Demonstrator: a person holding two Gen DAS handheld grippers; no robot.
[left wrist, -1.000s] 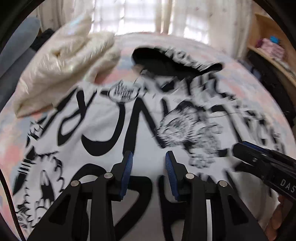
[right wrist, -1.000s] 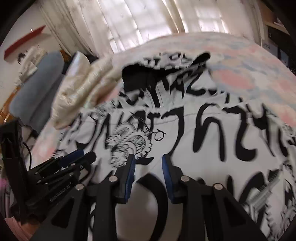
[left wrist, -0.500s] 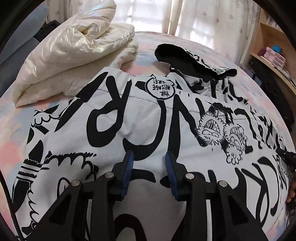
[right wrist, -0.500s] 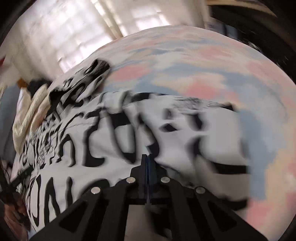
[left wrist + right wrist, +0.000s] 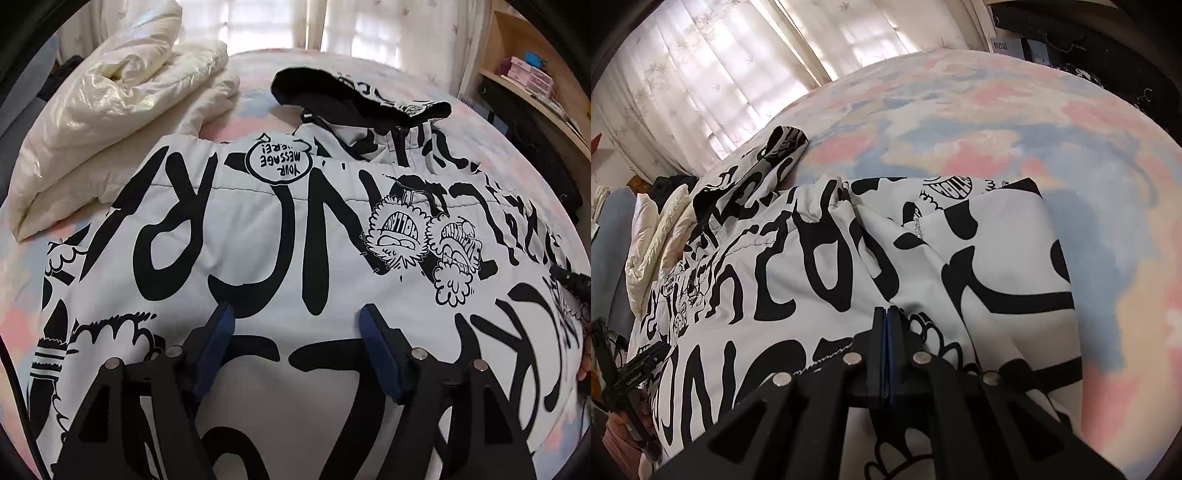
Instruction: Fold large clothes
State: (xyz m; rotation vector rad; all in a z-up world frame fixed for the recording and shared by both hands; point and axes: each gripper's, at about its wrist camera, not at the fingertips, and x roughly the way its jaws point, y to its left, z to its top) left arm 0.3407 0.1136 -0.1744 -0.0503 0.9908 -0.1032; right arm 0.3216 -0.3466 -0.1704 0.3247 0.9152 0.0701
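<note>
A large white jacket with black graffiti print (image 5: 280, 236) lies spread on the bed, its black-lined hood (image 5: 343, 96) at the far end. My left gripper (image 5: 295, 328) is open and empty, just above the jacket's middle. My right gripper (image 5: 887, 317) is shut, its tips pressed on the jacket (image 5: 798, 280) by a sleeve (image 5: 1004, 258) folded across the body. Whether cloth is pinched between the pads is hidden. The right gripper also shows at the left wrist view's right edge (image 5: 569, 280); the left one shows in the right wrist view (image 5: 635, 373).
The bed has a pastel pink and blue sheet (image 5: 1015, 122). A folded cream puffer jacket (image 5: 110, 122) lies at the bed's far left. Curtained windows (image 5: 332, 26) stand behind. A wooden shelf (image 5: 532, 85) is at the right.
My right gripper has shut and swung to the jacket's right side by the folded sleeve. My left gripper has opened wider and stays over the jacket's middle.
</note>
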